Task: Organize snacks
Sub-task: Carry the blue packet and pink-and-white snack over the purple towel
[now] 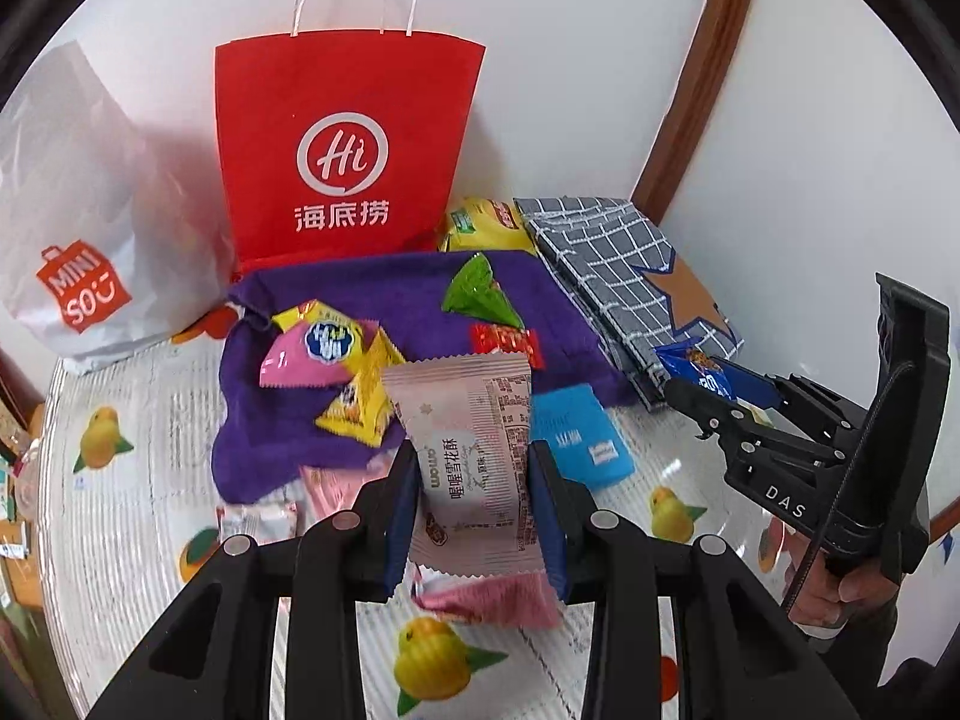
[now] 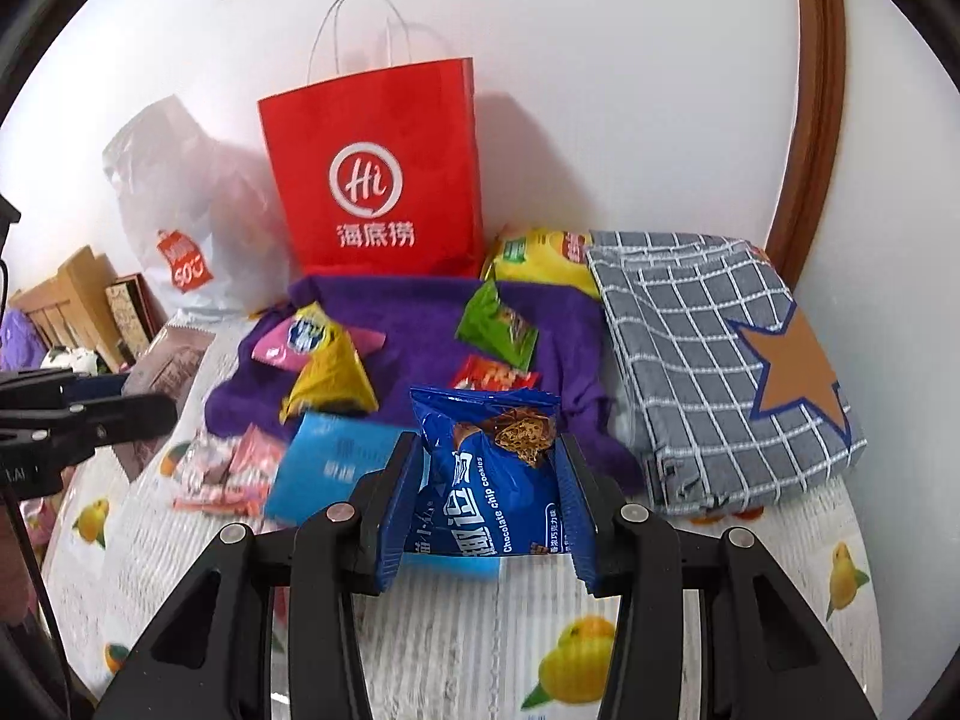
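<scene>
My left gripper (image 1: 474, 498) is shut on a pale pink snack packet (image 1: 468, 456), held above the table in front of the purple cloth (image 1: 384, 300). My right gripper (image 2: 486, 498) is shut on a blue chocolate chip cookie packet (image 2: 486, 480); it also shows at the right of the left wrist view (image 1: 702, 372). On the purple cloth lie a pink and yellow packet (image 1: 318, 348), a yellow triangular packet (image 1: 360, 402), a green packet (image 1: 480, 294) and a red packet (image 1: 507, 342). A red paper bag (image 1: 342, 150) stands behind the cloth.
A grey checked fabric bag with an orange star (image 2: 726, 360) lies at the right. A white Miniso bag (image 1: 78, 240) leans at the left. A yellow chip bag (image 1: 486, 228), a light blue packet (image 1: 582, 438) and small pink packets (image 1: 486, 597) are around the cloth. The tablecloth (image 1: 120, 480) has fruit prints.
</scene>
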`<act>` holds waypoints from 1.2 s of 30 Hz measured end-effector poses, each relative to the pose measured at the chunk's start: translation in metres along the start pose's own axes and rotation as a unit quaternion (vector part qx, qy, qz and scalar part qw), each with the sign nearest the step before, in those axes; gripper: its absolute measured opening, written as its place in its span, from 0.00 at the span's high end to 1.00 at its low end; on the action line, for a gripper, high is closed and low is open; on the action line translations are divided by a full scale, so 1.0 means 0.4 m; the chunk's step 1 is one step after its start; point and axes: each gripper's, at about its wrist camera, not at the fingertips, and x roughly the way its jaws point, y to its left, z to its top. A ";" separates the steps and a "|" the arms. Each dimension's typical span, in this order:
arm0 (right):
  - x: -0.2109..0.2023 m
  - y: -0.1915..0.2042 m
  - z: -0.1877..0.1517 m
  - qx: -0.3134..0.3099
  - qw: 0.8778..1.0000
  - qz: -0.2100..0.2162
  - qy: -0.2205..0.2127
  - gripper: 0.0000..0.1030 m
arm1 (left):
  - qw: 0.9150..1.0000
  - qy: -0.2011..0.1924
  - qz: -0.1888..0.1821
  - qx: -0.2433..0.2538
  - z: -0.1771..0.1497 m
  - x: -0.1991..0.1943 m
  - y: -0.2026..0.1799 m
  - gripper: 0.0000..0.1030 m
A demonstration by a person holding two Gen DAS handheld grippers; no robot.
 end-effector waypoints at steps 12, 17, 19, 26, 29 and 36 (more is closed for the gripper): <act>0.107 0.002 0.107 -0.001 1.000 -0.001 0.002 0.57 | 1.000 -0.005 0.025 -0.015 0.108 0.062 0.071 0.68; 0.162 -0.003 0.147 0.004 1.000 0.000 0.003 0.57 | 0.999 -0.009 0.022 -0.028 0.152 0.090 0.109 0.68; 0.181 -0.001 0.166 0.003 1.000 0.001 0.001 0.57 | 0.999 -0.008 0.031 -0.029 0.171 0.106 0.120 0.68; 0.241 0.002 0.231 0.007 1.000 0.003 -0.006 0.57 | 0.998 -0.016 0.057 -0.036 0.226 0.145 0.153 0.68; 0.273 -0.002 0.251 0.009 1.000 0.002 -0.004 0.57 | 0.997 -0.013 0.064 -0.037 0.246 0.172 0.166 0.68; 0.343 0.001 0.272 0.014 1.000 0.009 0.005 0.57 | 0.997 -0.005 0.056 -0.049 0.247 0.238 0.209 0.68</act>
